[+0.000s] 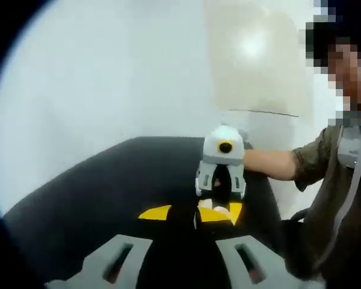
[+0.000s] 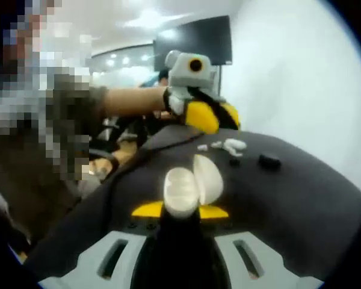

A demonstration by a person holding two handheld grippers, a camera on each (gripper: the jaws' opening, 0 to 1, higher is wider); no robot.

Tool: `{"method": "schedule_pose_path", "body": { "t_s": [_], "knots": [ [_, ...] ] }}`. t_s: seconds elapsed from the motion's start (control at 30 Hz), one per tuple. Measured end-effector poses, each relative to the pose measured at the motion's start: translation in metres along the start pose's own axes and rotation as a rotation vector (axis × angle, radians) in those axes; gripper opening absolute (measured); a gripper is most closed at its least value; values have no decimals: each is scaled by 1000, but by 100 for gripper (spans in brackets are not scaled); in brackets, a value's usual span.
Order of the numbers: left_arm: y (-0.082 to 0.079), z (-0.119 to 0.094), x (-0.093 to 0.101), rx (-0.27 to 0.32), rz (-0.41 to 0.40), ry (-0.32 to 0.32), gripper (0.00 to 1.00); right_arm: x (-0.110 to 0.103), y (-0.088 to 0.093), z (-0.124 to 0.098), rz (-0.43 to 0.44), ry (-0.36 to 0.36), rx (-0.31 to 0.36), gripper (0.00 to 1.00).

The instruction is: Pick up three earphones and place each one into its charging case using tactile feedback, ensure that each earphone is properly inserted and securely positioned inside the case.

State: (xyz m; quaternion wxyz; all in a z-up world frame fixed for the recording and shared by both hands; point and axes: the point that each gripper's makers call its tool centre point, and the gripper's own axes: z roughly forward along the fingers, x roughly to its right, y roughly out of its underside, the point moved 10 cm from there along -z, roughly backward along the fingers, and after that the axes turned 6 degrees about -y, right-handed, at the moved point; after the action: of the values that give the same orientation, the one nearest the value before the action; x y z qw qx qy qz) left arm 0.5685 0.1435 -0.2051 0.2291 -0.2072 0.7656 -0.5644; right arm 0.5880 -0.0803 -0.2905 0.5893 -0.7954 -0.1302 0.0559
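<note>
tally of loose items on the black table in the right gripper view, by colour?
White, open case between the right gripper's jaws: 1
White pieces farther back: 3, too small to identify
Black items beside them: 2
Total: 6

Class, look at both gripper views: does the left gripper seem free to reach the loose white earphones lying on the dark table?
Probably yes. The left gripper hovers just beyond the white earphones on the dark table, with nothing standing between them. The right gripper holds the open white case nearer the camera, out of that path.
</note>
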Motion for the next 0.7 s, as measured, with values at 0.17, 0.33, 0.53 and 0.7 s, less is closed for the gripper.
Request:
{"method": "schedule_pose_path", "body": {
  "t_s": [0.17,0.33,0.53,0.7],
  "knots": [
    [-7,-41,-26,8,26,-169,13,1,0,0,2,-2,1,21],
    [7,-91,-64,-106,67,-446,10,0,0,0,-1,-1,1,21],
    [50,-116,-70,-316,57,-468,9,0,0,0,1,-1,2,21],
    [87,-116,-58,-395,98,-393,18,0,1,0,0,-2,4,21]
  ]
}}
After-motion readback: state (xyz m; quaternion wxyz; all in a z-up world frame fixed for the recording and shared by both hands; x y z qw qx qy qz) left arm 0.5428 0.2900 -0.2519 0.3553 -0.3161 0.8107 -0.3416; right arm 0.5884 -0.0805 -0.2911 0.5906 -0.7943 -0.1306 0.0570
